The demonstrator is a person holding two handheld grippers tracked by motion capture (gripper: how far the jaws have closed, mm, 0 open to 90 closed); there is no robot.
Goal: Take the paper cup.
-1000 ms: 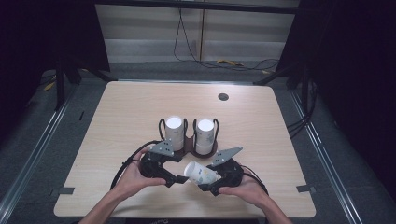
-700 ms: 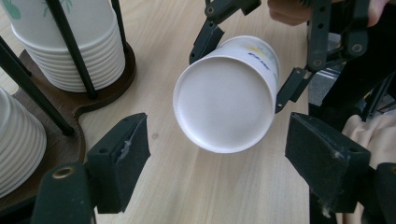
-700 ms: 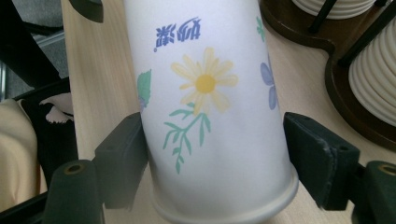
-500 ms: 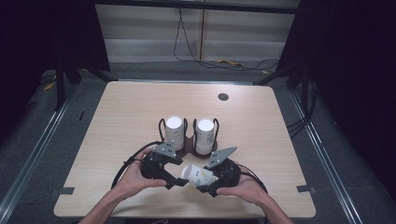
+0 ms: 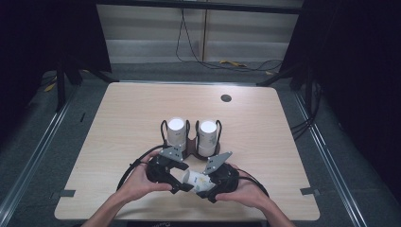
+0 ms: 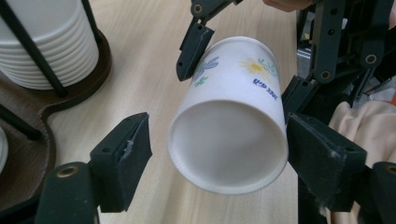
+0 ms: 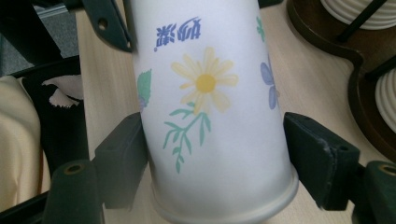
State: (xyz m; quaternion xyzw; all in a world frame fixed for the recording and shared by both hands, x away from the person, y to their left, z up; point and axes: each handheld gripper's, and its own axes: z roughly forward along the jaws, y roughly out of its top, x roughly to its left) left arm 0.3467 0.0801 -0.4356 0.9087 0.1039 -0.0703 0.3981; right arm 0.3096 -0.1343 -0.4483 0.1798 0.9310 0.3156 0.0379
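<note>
A flowered paper cup (image 5: 195, 179) lies on its side in the air just in front of the wooden cup rack (image 5: 191, 147), above the desk (image 5: 283, 142), clamped near its rim by the right gripper (image 7: 212, 163). The left gripper (image 6: 215, 154) stands at the cup's base end, its jaws having just been closing around it; one pad touches the cup wall while the other is apart, so it has no grip yet. The rack holds two white cup stacks (image 5: 176, 131).
</note>
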